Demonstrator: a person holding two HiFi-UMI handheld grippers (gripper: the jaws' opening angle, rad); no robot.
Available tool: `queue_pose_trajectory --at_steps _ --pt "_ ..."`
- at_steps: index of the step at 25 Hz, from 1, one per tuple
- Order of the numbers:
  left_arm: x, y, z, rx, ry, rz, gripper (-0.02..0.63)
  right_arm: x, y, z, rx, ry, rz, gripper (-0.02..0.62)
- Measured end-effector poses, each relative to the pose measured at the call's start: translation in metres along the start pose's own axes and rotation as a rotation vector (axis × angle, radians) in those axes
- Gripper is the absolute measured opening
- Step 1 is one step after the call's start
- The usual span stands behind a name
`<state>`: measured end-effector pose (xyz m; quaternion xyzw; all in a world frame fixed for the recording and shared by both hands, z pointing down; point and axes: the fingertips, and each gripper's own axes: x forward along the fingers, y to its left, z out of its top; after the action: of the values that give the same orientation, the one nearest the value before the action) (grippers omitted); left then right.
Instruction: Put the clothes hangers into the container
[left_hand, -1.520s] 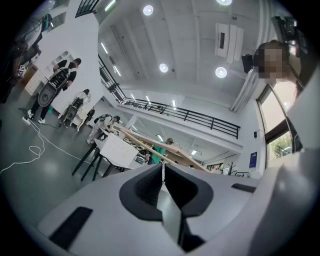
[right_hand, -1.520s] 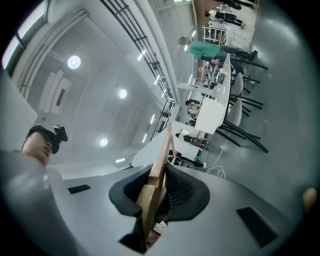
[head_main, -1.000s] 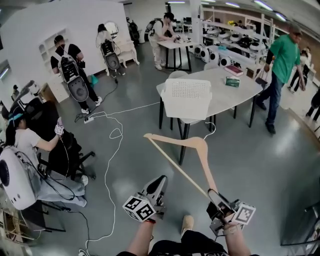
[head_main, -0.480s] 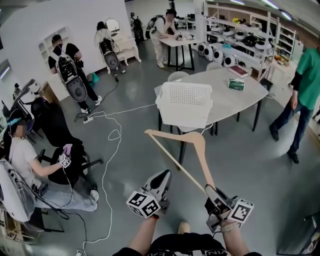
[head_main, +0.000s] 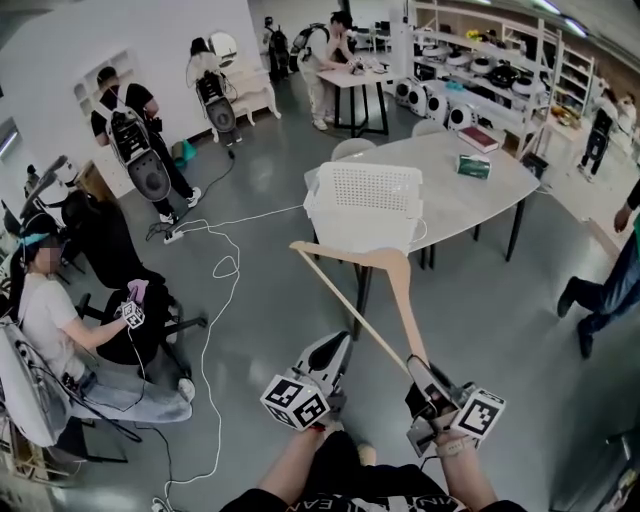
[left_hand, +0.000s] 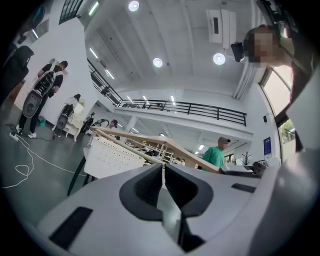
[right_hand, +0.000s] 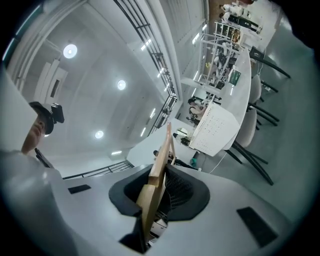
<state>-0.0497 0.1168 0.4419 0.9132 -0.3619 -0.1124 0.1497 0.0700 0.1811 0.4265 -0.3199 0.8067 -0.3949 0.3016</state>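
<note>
I have the wooden hanger (head_main: 386, 263) clamped by one end in my right gripper (head_main: 421, 374). In the right gripper view its jaws stand narrow, pressed on the flat wood (right_hand: 158, 167) that rises from between them. From that grip the hanger's long axis runs forward and away from me, its far end reaching up toward the white container (head_main: 364, 206), which sits on the near edge of the table (head_main: 478, 199) straight ahead. In the head view the hanger's top overlaps the container's front wall, but I judge it short of the rim. The right arm must carry it on forward and over. My left gripper (head_main: 331, 352) hangs just beside, jaws together on nothing, apart from the hanger
</note>
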Motion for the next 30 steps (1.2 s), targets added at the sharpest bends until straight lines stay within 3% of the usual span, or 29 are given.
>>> queue_pose_trajectory --at_steps 9,30 --pt "0.046 0.020 0.007 0.008 0.003 -0.053 0.021 0.027 -0.023 0.028 -0.004 -0.031 -0.015 0.069" --pt "0.180 0.140 0.032 -0.003 0.035 -0.095 0.021 0.143 -0.116 0.111 -0.032 -0.066 -0.107 0.069"
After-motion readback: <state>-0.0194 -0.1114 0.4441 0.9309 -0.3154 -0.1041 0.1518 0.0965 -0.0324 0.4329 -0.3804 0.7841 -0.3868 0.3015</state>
